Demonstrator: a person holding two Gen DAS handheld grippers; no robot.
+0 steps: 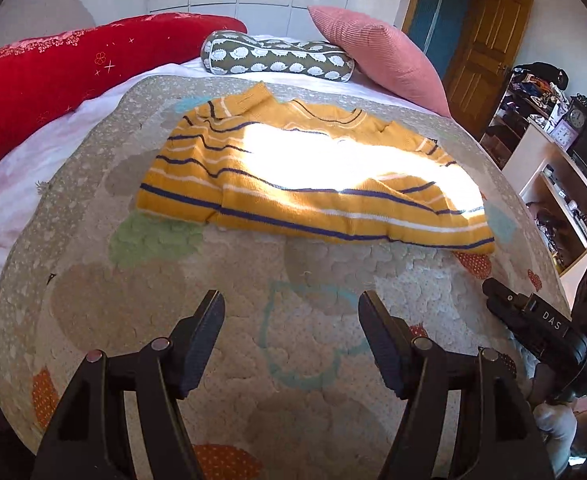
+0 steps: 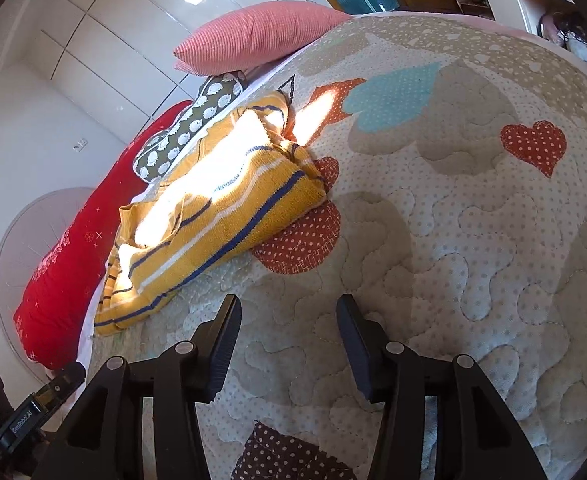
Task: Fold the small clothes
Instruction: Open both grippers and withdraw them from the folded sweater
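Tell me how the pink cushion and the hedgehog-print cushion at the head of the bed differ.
The pink cushion is plain ribbed fabric; the hedgehog-print cushion is olive green with white hedgehogs. The pink cushion looks larger and is propped up at a tilt, while the hedgehog-print cushion is a low bolster shape lying flat. Both sit on the bed beyond the yellow striped sweater, side by side.

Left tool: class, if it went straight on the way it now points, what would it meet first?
Probably the quilt: the open left tool points down at bare quilt, short of the yellow striped sweater. Depth is unclear.
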